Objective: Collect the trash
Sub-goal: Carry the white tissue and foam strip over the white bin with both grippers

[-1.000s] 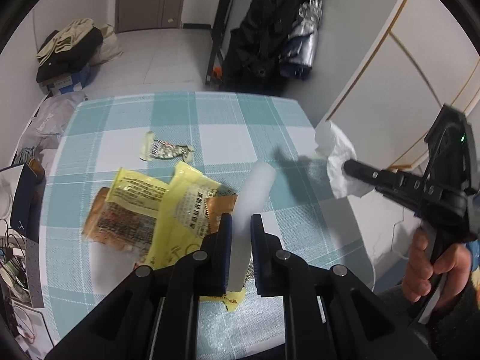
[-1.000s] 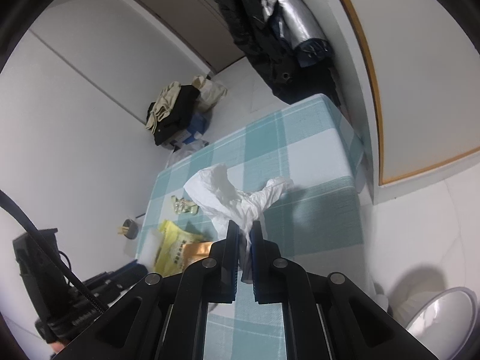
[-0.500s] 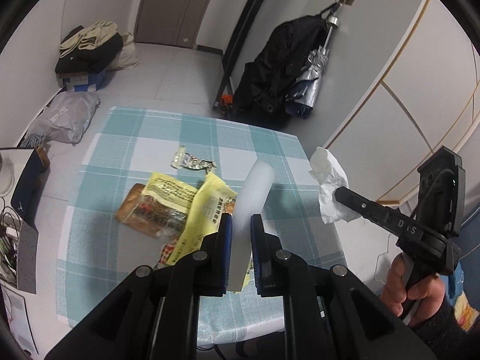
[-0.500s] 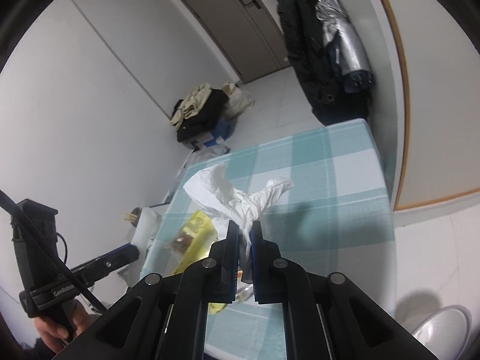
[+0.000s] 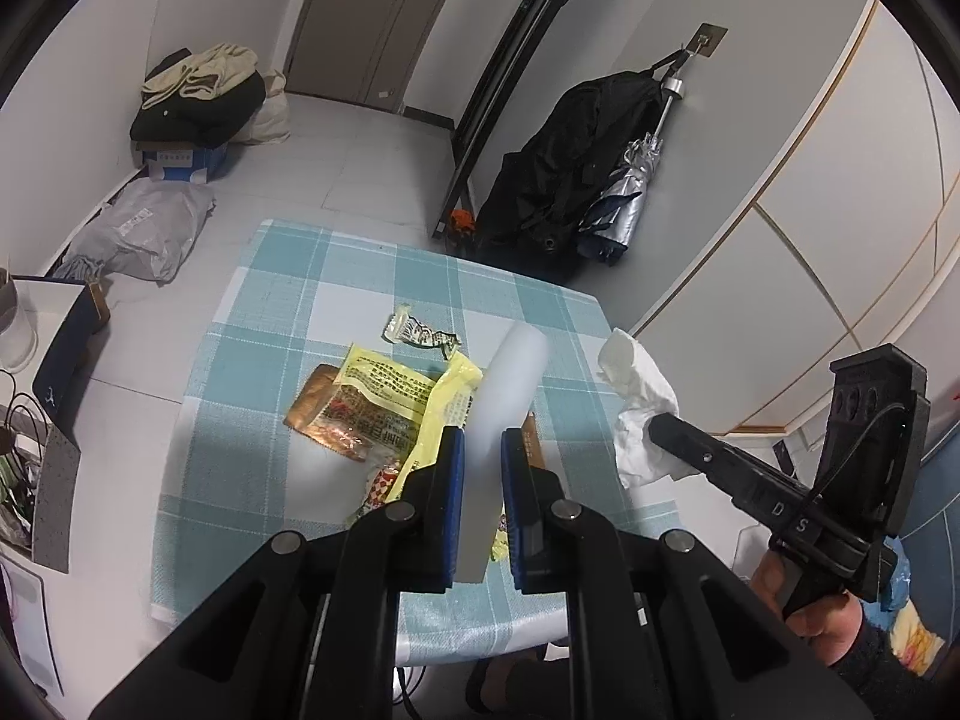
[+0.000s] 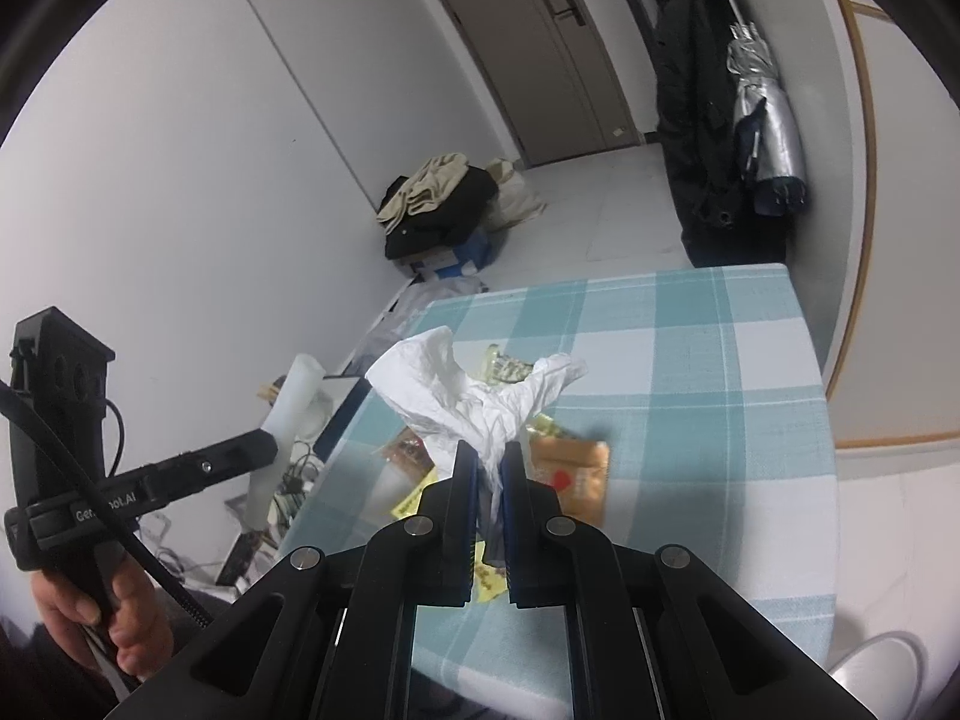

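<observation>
I have lifted both grippers higher off the table (image 5: 288,324), left gripper (image 5: 480,450) clamping the foam tube (image 5: 510,384), right gripper (image 6: 487,462) pinching the crumpled tissue (image 6: 474,396), so binning comes next.

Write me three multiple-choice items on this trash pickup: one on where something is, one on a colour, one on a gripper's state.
1. Where is the small crumpled wrapper relative to the yellow packets?
A. On the far side of them on the table
B. Under them
C. On the floor

2. What colour is the tablecloth?
A. Red and white stripes
B. Teal and white checks
C. Plain grey

3. What is the right gripper doing?
A. Open over the table
B. Shut on a crumpled white tissue
C. Shut on a yellow packet

Answers:
1. A, it lies apart from the packets, toward the table's far edge.
2. B, teal and white squares cover the whole top.
3. B, the tissue is pinched between its fingers, while the left gripper holds a white foam tube.
</observation>
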`<action>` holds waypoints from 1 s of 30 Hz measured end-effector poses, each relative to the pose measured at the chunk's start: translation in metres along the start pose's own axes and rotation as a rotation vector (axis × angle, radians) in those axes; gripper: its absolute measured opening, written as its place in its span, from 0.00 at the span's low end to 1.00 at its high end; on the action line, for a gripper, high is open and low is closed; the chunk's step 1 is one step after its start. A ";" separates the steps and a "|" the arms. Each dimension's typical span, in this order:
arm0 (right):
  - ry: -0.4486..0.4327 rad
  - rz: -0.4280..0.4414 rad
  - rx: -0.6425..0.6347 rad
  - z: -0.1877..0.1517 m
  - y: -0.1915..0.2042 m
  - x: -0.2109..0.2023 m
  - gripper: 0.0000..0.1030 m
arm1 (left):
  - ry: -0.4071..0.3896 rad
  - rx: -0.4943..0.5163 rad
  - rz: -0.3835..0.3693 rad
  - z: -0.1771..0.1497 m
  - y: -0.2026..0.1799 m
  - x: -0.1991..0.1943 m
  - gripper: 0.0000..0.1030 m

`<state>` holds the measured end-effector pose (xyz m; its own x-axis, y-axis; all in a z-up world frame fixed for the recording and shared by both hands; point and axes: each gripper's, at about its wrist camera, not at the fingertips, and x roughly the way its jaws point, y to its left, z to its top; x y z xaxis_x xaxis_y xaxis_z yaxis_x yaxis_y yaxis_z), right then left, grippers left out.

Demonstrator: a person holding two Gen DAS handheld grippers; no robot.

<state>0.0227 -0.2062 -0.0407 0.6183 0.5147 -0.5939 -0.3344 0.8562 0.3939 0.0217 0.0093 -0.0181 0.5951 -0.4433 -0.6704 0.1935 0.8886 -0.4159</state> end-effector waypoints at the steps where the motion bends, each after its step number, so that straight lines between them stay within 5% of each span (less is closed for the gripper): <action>1: -0.001 -0.002 -0.002 0.000 0.002 -0.001 0.07 | -0.003 0.002 -0.001 0.000 0.001 -0.002 0.08; 18: -0.123 -0.052 -0.020 0.016 0.010 -0.079 0.07 | -0.057 0.039 -0.045 0.007 -0.028 -0.030 0.08; 30: -0.230 -0.202 0.039 0.005 -0.049 -0.173 0.06 | -0.034 0.172 -0.146 0.007 -0.119 -0.027 0.08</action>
<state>-0.0647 -0.3377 0.0464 0.8160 0.3062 -0.4903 -0.1628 0.9356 0.3133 -0.0113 -0.0834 0.0536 0.5763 -0.5668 -0.5888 0.4076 0.8238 -0.3940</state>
